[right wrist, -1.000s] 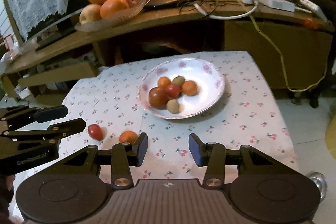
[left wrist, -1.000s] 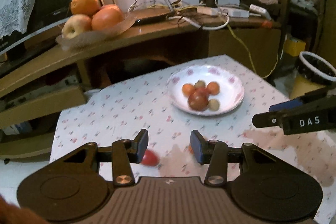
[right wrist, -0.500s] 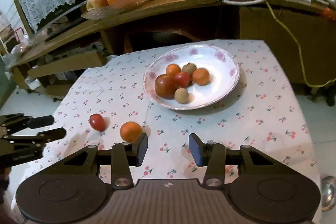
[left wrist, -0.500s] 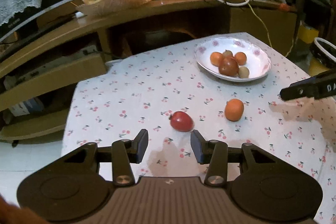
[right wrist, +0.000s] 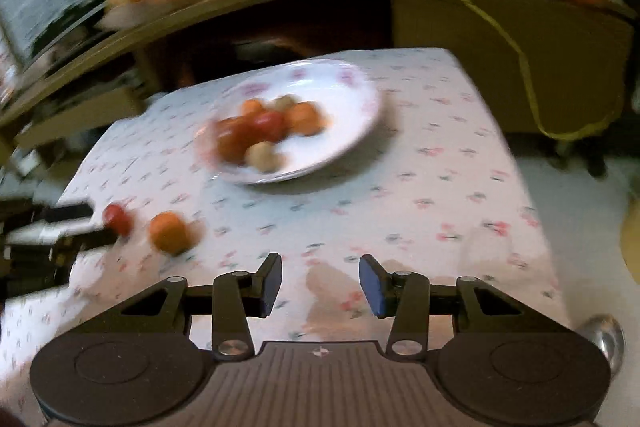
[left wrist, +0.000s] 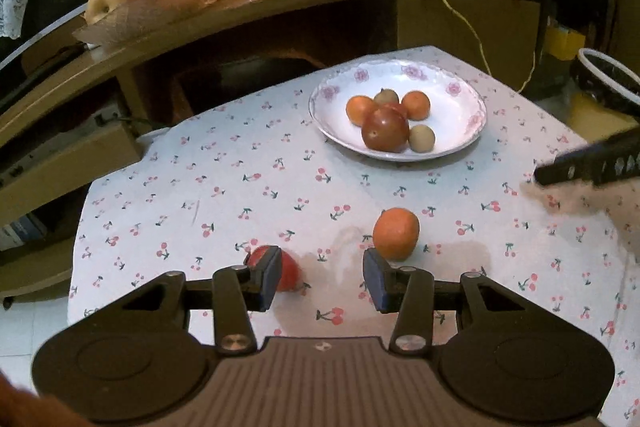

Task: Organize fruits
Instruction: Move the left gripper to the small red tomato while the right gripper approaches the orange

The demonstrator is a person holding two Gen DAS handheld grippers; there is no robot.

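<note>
A white flowered plate [left wrist: 472,107] [right wrist: 356,115] holds several small fruits on the cherry-print tablecloth. Two fruits lie loose on the cloth: a small red fruit [left wrist: 290,273] [right wrist: 117,219] and an orange mandarin [left wrist: 396,233] [right wrist: 169,231]. My left gripper [left wrist: 320,277] is open just above the cloth; its left finger partly hides the red fruit, and the mandarin sits just beyond its right finger. Nothing is between its pads. My right gripper [right wrist: 320,281] hangs open over bare cloth, to the right of both loose fruits; its view is blurred.
A wooden shelf behind the table carries a tray [left wrist: 160,9] with large oranges and an apple, plus cables. A round bin [left wrist: 608,79] stands at the right. The table edge drops to a tiled floor on the left and right.
My left gripper has sunk toward the cloth, so the red fruit now sits behind its left finger. My right gripper has shifted, and the plate and loose fruits have slid left in its view.
</note>
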